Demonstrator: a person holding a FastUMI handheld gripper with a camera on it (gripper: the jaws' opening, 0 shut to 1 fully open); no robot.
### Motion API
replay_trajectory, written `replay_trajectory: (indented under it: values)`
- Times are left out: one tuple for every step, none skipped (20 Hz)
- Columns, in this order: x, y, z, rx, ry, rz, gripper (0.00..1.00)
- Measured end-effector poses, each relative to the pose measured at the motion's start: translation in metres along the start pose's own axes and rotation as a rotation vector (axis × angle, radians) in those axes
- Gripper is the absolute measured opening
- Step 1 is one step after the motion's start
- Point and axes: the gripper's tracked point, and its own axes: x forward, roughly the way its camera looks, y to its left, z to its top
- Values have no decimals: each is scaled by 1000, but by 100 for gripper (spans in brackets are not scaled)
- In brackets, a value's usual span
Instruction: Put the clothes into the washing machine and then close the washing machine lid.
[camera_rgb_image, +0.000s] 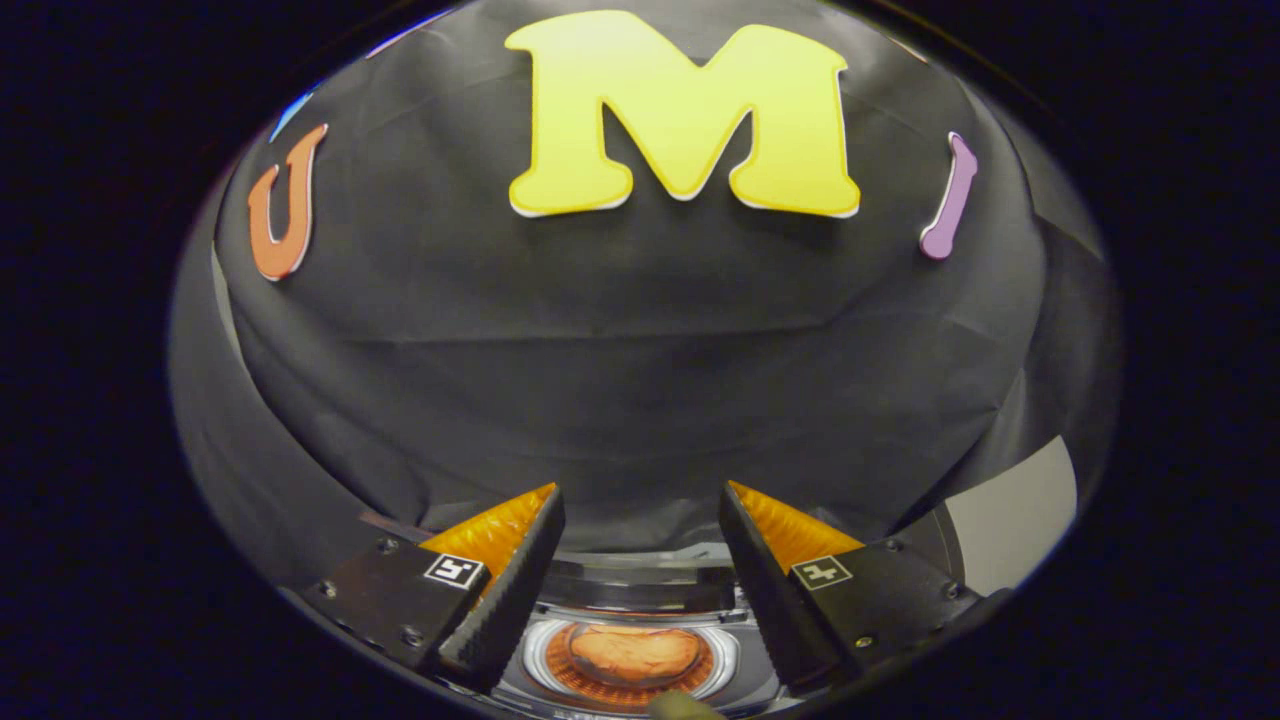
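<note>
Clothes (635, 652), an orange bundle, lie inside the washing machine (640, 600) drum, low between the fingers. Claw (640, 520) is open and empty, raised above. Loading appears done; next move likely calls for finding the lid, position undetermined. Booth wall (640, 400) beyond.

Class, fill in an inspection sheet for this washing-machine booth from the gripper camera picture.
Surface: grey panel beside the machine.
Job's things: washing machine below the tongs, its round opening showing an orange garment inside; whether the lid is up cannot be told.
Clutter: small pale object nearest the camera, unidentifiable.
Grippers: tongs open, nothing between the fingers.
Cables: nothing seen.
Surroundings: black cloth wall beyond the machine.
</note>
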Motion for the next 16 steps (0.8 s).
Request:
replay_trajectory:
  values:
    - [3,-1,-10,3,20,-11,97]
    - [5,0,-10,19,2,5,97]
    - [6,-2,-10,32,-11,2,97]
    - [5,-2,-12,41,-15,8,97]
    - [6,-2,-12,47,-25,7,98]
    - [6,-2,-12,43,-37,7,98]
    - [5,-2,-12,40,-47,5,98]
    - [4,-2,-11,38,-67,5,98]
    - [5,-2,-11,32,-86,6,98]
    - [4,-2,-11,25,-107,8,98]
    - [3,-1,-12,21,-129,11,98]
    - [1,-1,-12,19,-147,14,98]
    - [0,-2,-13,18,-164,20,98]
    - [-1,-2,-14,19,-182,24,98]
    - [-4,-2,-16,17,-202,27,98]
    - [-5,-2,-16,11,-226,30,98]
